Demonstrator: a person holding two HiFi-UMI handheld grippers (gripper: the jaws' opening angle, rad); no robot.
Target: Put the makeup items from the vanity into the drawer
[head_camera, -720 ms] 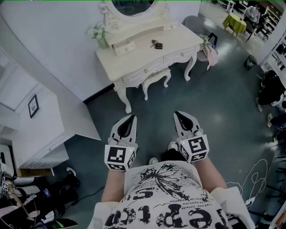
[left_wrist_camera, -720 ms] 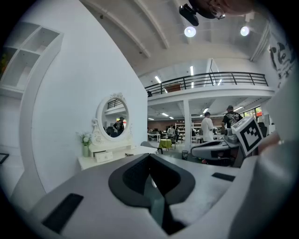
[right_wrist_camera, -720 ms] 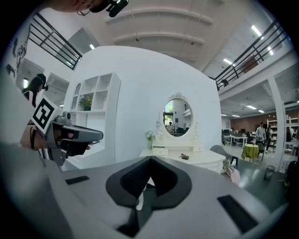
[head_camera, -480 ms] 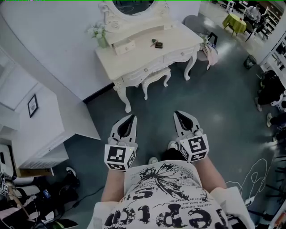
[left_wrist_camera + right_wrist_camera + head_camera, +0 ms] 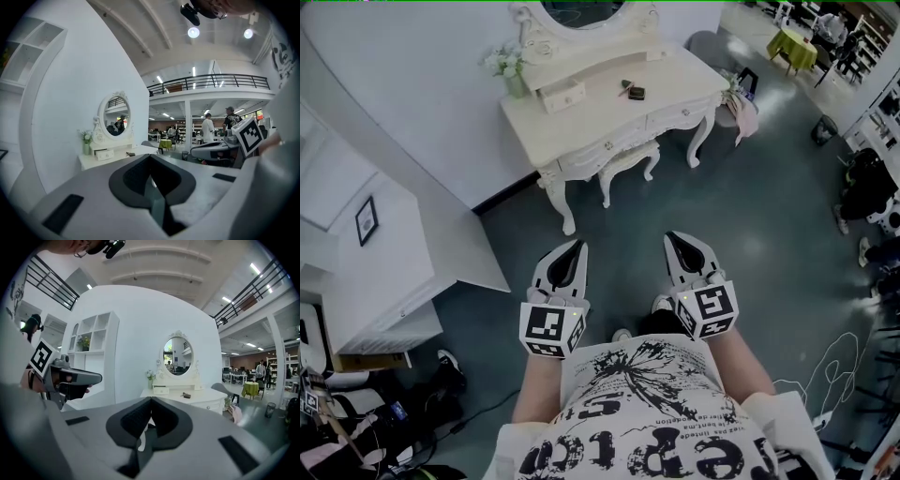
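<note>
The makeup items [image 5: 630,91] lie on the vanity [image 5: 609,127], mid-top toward its back edge, near a small drawer box [image 5: 563,97]. Well apart from it, the left gripper [image 5: 577,247] and right gripper [image 5: 672,238] hover above the floor [image 5: 769,216], both with jaws pressed together and empty.

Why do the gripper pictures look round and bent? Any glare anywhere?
Left gripper view: wide-angle bending, black corners, ceiling lamps flaring white. Right gripper view: same bending, railing curved, vanity sharp. Head view: dim, greyish, floor sheen at top right.
</note>
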